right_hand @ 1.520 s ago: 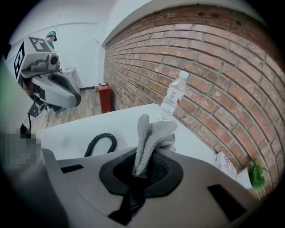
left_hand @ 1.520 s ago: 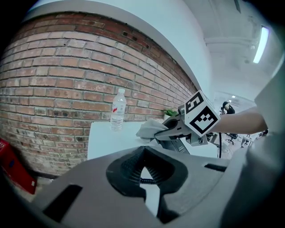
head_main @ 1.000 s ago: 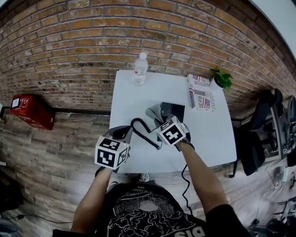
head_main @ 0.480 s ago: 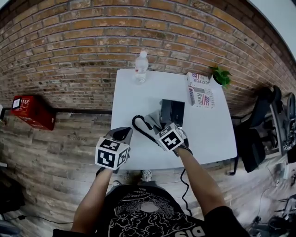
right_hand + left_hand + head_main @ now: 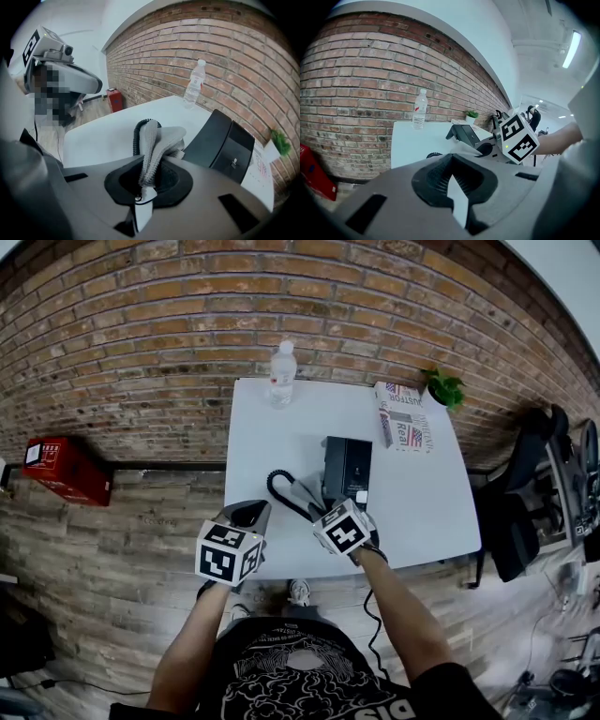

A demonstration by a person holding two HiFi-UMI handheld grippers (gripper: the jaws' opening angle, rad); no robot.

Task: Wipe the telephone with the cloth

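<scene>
A black telephone (image 5: pixel 348 467) sits mid-table on the white table (image 5: pixel 422 512), its coiled cord (image 5: pixel 278 493) looping off its left side. My right gripper (image 5: pixel 324 510) hovers just in front of the phone, shut on a grey cloth (image 5: pixel 307 490). In the right gripper view the cloth (image 5: pixel 154 145) stands up out of that gripper (image 5: pixel 149 177), with the cord (image 5: pixel 136 136) behind it and the phone (image 5: pixel 225 143) to its right. My left gripper (image 5: pixel 246 515) is over the table's near left edge, shut with nothing in it (image 5: pixel 452 180).
A water bottle (image 5: pixel 280 374) stands at the table's far edge. A folded newspaper (image 5: pixel 403 427) and a small plant (image 5: pixel 445 388) occupy the far right corner. A red box (image 5: pixel 56 468) is on the floor at left, a dark chair (image 5: pixel 525 512) at right.
My right gripper has drawn back toward me with the cloth, moving off the phone and leaving its top uncovered. The left gripper has barely moved.
</scene>
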